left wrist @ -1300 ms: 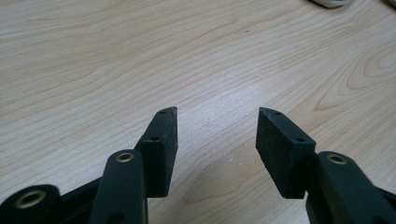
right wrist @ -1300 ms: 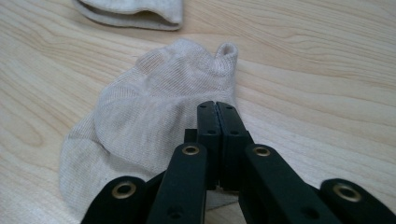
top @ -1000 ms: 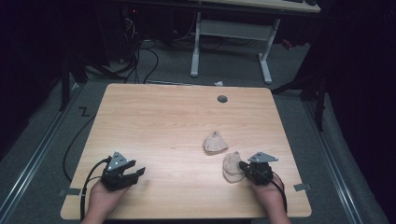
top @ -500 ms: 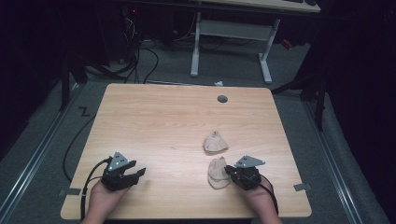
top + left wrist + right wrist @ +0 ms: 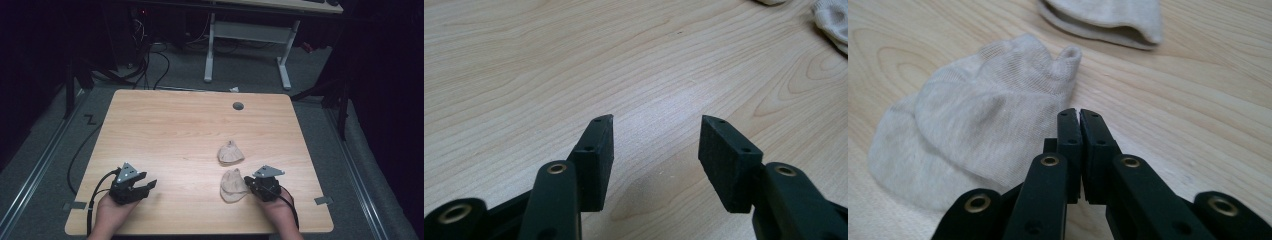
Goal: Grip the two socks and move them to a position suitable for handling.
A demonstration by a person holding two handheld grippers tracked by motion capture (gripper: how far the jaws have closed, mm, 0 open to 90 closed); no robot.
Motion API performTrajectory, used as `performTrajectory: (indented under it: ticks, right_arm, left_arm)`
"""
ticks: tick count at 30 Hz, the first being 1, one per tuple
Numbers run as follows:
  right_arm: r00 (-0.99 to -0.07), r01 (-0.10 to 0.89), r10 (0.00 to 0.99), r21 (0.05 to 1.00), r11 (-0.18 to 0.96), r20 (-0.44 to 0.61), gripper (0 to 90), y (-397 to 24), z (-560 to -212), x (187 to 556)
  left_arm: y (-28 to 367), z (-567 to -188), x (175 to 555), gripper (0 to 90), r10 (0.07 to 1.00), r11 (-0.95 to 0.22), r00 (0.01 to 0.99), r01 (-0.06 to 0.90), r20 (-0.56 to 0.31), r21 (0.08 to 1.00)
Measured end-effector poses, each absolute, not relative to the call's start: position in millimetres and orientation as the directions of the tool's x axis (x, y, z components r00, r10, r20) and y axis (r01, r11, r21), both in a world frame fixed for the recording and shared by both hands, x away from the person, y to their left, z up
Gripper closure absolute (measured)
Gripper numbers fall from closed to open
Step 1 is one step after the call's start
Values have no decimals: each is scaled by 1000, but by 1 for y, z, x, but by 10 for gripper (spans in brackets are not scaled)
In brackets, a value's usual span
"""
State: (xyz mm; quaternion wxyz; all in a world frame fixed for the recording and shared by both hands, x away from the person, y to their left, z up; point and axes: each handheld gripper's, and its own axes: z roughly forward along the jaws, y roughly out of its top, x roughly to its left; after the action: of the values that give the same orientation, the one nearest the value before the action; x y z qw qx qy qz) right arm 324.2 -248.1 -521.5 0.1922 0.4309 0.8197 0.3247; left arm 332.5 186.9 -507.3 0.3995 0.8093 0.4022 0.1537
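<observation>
Two beige ankle socks lie on the wooden table (image 5: 175, 130). The nearer sock (image 5: 232, 185) (image 5: 973, 135) is crumpled just left of my right gripper (image 5: 247, 184) (image 5: 1079, 114). That gripper's jaws have just been closing and now stand pad to pad; I see no cloth between them, and the sock rests against its left jaw. The second sock (image 5: 230, 153) (image 5: 1108, 20) lies a little farther back. My left gripper (image 5: 145, 186) (image 5: 656, 125) rests open at the near left over bare wood, with a sock edge (image 5: 831, 22) far off.
A round grey grommet (image 5: 238, 106) sits near the table's far edge. Behind the table stand a white desk frame (image 5: 210, 50) and floor cables (image 5: 150, 55). The person's hands come in at the near edge.
My right gripper and the nearer sock have shifted left and slightly toward the near edge together. The left gripper and the farther sock have not moved.
</observation>
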Motion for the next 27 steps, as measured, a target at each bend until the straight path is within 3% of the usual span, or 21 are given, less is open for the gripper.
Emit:
performTrajectory:
  ticks: [20,27]
  right_arm:
    - [-690,491,720,685,539,-72,871,-182,-523,321]
    - [-698,451,710,712,538,-93,852,-167,-513,317]
  left_arm:
    - [170,-505,326,486,740,-384,669,507,-72,772]
    - [136,-505,312,498,665,-449,745,459,-57,767]
